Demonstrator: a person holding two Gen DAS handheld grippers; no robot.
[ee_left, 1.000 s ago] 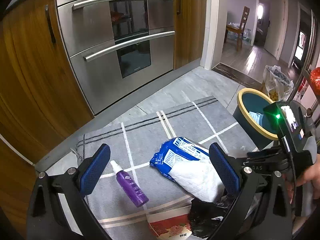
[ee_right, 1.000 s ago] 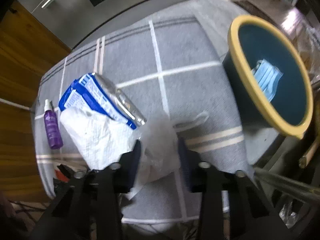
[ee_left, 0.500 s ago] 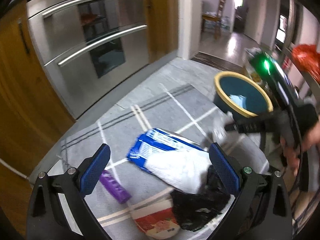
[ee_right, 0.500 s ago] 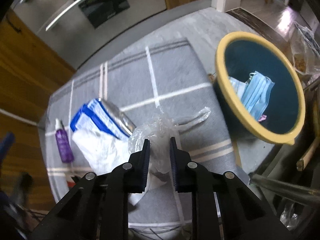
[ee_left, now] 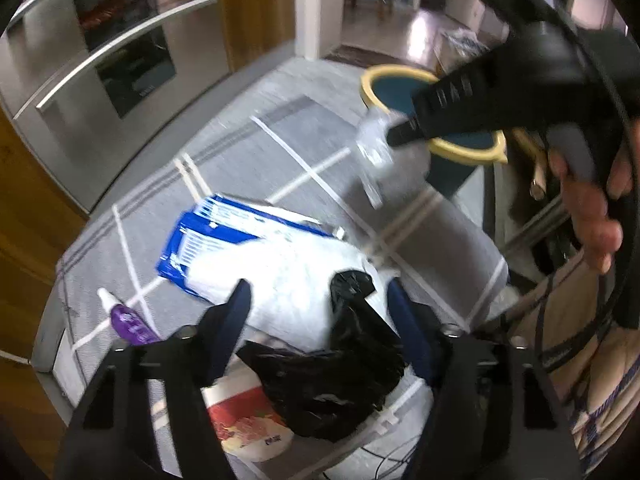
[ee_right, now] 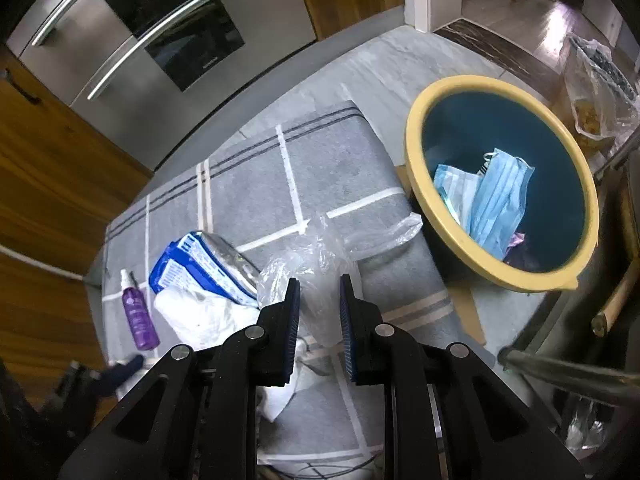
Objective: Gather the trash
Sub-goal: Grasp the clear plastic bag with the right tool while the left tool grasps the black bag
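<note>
My right gripper point(ee_right: 319, 294) is shut on a clear plastic bag point(ee_right: 320, 256) and holds it above the grey rug, left of the yellow-rimmed blue bin point(ee_right: 452, 224). The bin holds blue face masks point(ee_right: 496, 196). In the left wrist view the right gripper point(ee_left: 394, 136) carries the clear plastic bag point(ee_left: 374, 152) beside the bin point(ee_left: 468, 156). My left gripper point(ee_left: 320, 300) is open over a black plastic bag point(ee_left: 332, 376). A blue and white package point(ee_left: 240, 236), white paper point(ee_left: 296, 276) and a purple spray bottle point(ee_left: 130, 318) lie on the rug.
A red and white paper bowl point(ee_left: 248, 428) lies under the black bag. Steel oven drawers point(ee_right: 160, 40) and wooden cabinets point(ee_right: 48, 168) stand behind the rug point(ee_right: 256, 184). A bag of goods point(ee_right: 596, 92) sits behind the bin. A doorway opens at the back right.
My right gripper has lifted the clear bag and carried it towards the bin. My left gripper has narrowed and moved down and right over the black bag.
</note>
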